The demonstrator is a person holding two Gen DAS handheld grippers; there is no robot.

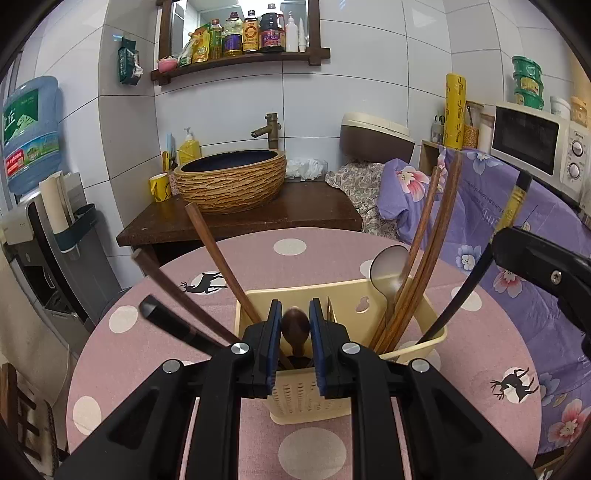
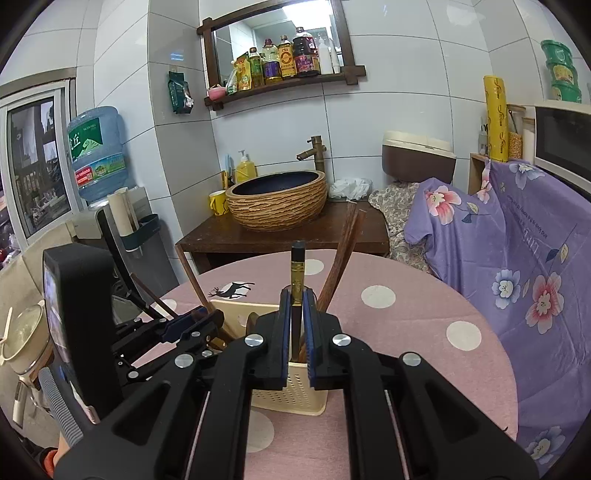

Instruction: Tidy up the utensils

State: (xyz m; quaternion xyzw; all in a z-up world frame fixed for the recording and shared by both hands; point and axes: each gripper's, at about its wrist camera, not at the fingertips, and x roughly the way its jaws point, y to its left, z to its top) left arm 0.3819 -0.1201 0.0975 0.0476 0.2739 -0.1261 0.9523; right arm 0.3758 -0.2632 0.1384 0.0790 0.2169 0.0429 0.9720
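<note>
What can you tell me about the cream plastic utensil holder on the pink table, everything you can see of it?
The utensil holder is a cream, boxy plastic caddy with a perforated front wall and a taller back panel with a cut-out hanging hole. It stands upright on the pink dotted tablecloth. Inside, brown wooden chopsticks lean outward, beside a metal spoon. The left gripper holds a dark wooden spoon over it; the right gripper holds a black, gold-banded chopstick above it.

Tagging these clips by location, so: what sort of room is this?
Most likely a small home kitchen with a washing corner. A microwave and a rice cooker stand by the tiled wall, bottles of oil and sauce line the shelf, and a basin sink has a tap.
</note>
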